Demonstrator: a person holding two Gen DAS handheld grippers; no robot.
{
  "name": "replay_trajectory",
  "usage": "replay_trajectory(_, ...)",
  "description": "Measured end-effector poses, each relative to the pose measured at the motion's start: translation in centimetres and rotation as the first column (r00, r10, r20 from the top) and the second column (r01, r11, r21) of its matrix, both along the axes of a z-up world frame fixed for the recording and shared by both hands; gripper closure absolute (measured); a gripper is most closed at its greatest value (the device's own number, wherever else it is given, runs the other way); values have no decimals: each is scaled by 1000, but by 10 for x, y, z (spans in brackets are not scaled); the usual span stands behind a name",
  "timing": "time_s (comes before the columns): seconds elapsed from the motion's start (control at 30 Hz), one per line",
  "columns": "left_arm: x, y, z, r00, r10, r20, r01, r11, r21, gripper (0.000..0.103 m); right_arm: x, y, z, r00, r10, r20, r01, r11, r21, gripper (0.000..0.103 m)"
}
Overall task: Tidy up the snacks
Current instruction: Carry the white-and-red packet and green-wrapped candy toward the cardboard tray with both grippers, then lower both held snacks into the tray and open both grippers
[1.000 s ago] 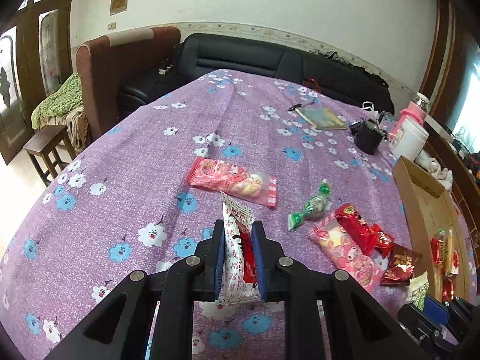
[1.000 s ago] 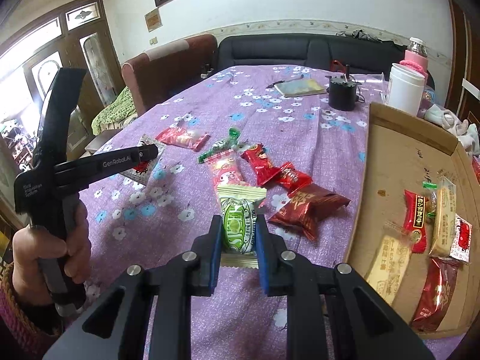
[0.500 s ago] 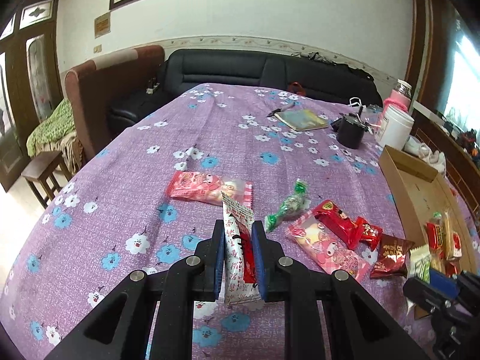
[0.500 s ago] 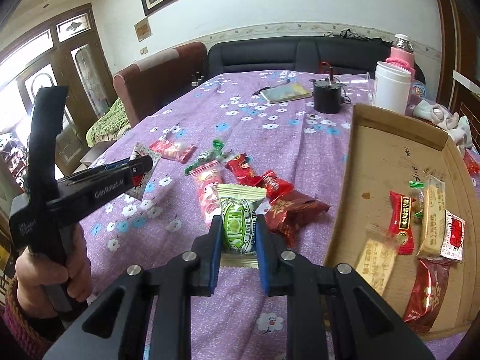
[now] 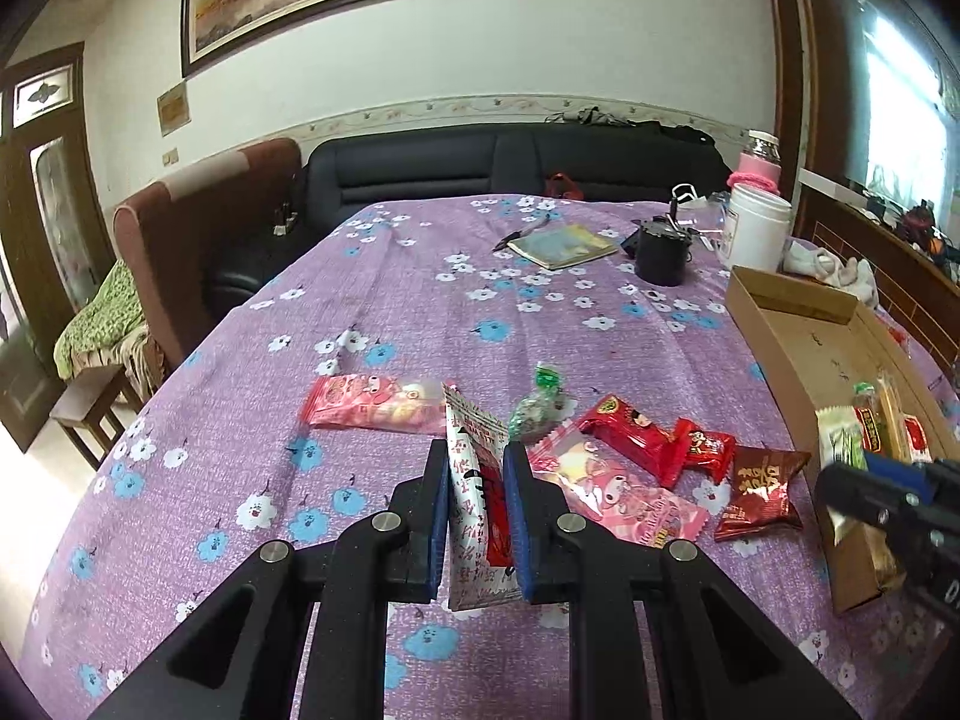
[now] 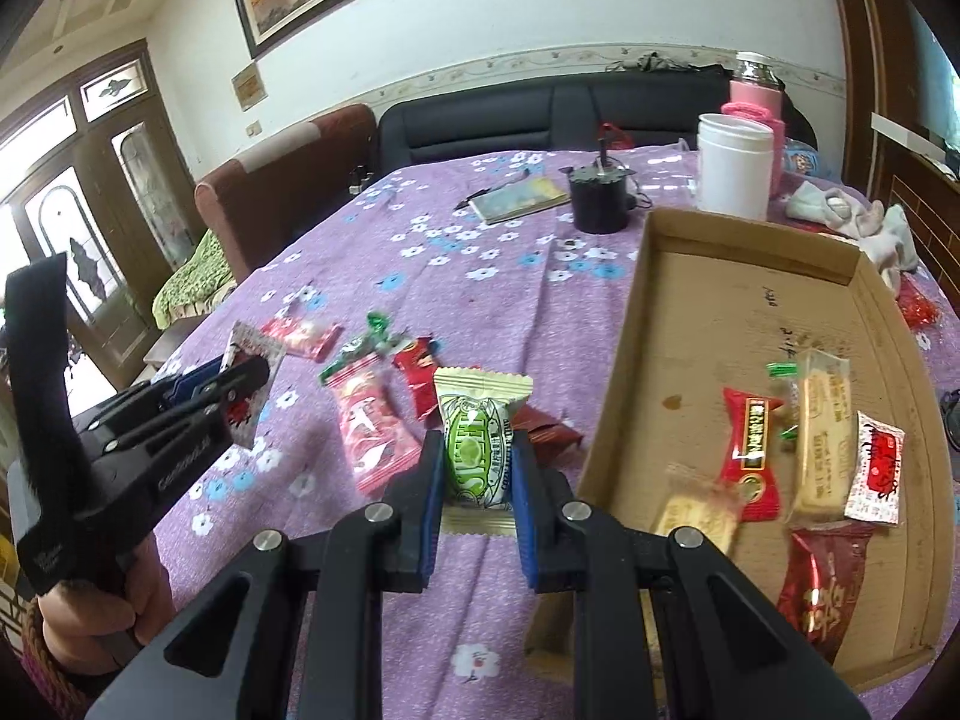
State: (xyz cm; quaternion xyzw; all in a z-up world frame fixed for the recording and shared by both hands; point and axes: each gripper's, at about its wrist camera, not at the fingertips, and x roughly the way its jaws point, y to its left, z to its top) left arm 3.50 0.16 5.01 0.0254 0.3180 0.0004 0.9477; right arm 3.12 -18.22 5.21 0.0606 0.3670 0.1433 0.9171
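Two grippers raised above the floral purple tabletop, left gripper jaws clamped on a white-and-red snack packet, right gripper jaws clamped on a green-and-cream snack packet just left of the cardboard tray, loose snacks scattered on the cloth.

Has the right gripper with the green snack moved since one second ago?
Yes. The right gripper, shut on the green snack, has moved toward the cardboard tray, whose near edge now lies much closer beside it.
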Motion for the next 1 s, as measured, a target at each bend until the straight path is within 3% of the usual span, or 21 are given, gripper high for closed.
replay_trajectory(0.23,0,-10,0,1000,-22,4,22,1000,-6,85,8,-23,2,998,-56,-5,57,998,21,83)
replay_trajectory(0.63,-8,-47,11,996,-85,13,84,994,66,85,21,-76,7,984,-174,-28,176,979,100,83)
replay_trajectory(0.83,-8,-82,33,986,-166,10,166,986,34,85,26,-112,11,968,-247,-44,251,956,153,83)
replay_trajectory(1.0,-9,-133,44,963,-269,5,269,963,-18,86,29,-145,8,949,-306,-78,316,928,196,83)
